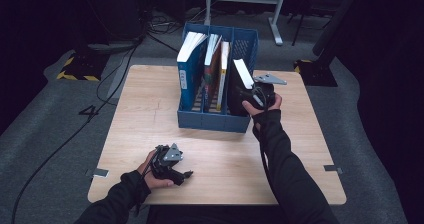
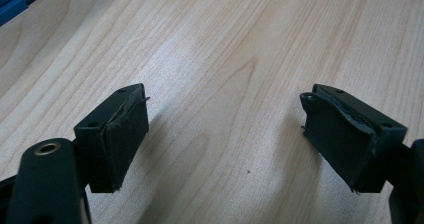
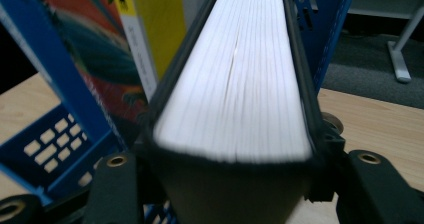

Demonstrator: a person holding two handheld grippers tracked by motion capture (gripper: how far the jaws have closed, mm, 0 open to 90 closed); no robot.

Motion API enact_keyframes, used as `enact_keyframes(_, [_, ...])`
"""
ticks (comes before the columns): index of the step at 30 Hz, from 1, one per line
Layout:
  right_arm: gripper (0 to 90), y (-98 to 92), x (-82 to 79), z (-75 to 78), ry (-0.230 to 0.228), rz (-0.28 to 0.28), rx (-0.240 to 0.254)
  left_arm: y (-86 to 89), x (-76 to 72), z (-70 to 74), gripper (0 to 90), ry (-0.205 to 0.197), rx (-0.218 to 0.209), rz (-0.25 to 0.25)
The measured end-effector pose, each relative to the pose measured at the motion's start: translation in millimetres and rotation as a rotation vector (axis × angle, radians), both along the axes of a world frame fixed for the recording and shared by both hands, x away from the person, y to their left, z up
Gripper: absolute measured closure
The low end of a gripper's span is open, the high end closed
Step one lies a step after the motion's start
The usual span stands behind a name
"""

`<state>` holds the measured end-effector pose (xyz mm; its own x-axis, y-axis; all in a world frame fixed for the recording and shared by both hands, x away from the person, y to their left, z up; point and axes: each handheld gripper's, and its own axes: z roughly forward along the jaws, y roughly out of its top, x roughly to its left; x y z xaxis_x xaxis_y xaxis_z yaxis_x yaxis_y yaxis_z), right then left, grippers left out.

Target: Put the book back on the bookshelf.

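Here, wooden table [image 1: 150, 109] on grey carpet [image 1: 45, 129]; left hand-held gripper [image 2: 225, 134] apart, right hand-held gripper [image 3: 225, 184] around black book [image 3: 240, 84]

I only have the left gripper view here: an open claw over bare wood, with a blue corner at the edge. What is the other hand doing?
Observer: In the high view, the right claw is at a blue file rack, around a black-covered book in its rightmost compartment.
Operator: Is that book gripped?
Observer: The right gripper view shows it between the jaws, page edges facing the camera. I cannot tell whether the pads press on it.
Operator: Anything else in the rack?
Observer: Yes, three more books stand in the other compartments.
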<state>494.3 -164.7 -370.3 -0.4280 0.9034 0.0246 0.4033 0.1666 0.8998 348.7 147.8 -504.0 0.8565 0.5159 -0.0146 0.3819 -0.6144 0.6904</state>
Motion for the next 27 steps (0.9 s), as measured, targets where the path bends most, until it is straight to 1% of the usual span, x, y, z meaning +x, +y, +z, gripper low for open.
enact_keyframes(2, [42.5, -5.6, -5.9, -3.0, -0.005, 0.026, -0.018, 0.0, 0.0, 0.0, 18.1, 0.0, 0.0, 0.0])
enact_keyframes(7, [41.7, -16.2, -17.4, -14.2, 0.005, 0.091, -0.068, 0.0, 0.1, 0.0, 18.1, 0.0, 0.0, 0.0])
enact_keyframes(8, [41.8, -17.6, -19.1, -16.4, 0.008, 0.096, -0.077, 0.0, 0.1, 0.0, 18.1, 0.0, 0.0, -0.001])
enact_keyframes(11, [45.1, -21.3, -22.2, -25.9, 0.025, 0.118, -0.099, 0.0, 0.4, 0.1, 18.0, 0.001, 0.0, -0.002])
enact_keyframes(12, [47.5, -21.5, -22.9, -28.9, 0.027, 0.124, -0.106, 0.1, 0.4, 0.1, 17.9, 0.0, 0.001, -0.002])
enact_keyframes(13, [47.5, -20.7, -23.2, -32.5, 0.029, 0.133, -0.116, 0.1, 0.4, 0.1, 17.9, 0.0, 0.001, -0.003])
enact_keyframes(16, [47.5, -15.9, -21.1, -39.4, 0.039, 0.134, -0.147, 0.0, 0.6, 0.1, 17.8, 0.001, 0.001, -0.004])
enact_keyframes(19, [46.7, -10.1, -20.4, -42.0, 0.031, 0.116, -0.158, 0.0, 0.6, 0.1, 17.8, 0.001, 0.001, -0.004])
enact_keyframes(22, [46.4, -8.1, -19.3, -42.4, 0.032, 0.116, -0.155, 0.0, 0.7, 0.1, 17.8, 0.002, 0.001, -0.005])
enact_keyframes(23, [46.2, -5.0, -16.0, -43.1, 0.043, 0.097, -0.139, 0.0, 0.7, 0.1, 17.7, 0.002, 0.001, -0.005])
enact_keyframes(24, [46.2, -5.0, -16.0, -43.1, 0.043, 0.097, -0.139, -0.1, 0.7, 0.0, 17.7, 0.003, -0.001, -0.004])
enact_keyframes(27, [46.1, 3.6, -10.5, -43.0, 0.051, 0.063, -0.133, -0.2, 0.7, 0.1, 17.7, 0.003, 0.001, -0.006])
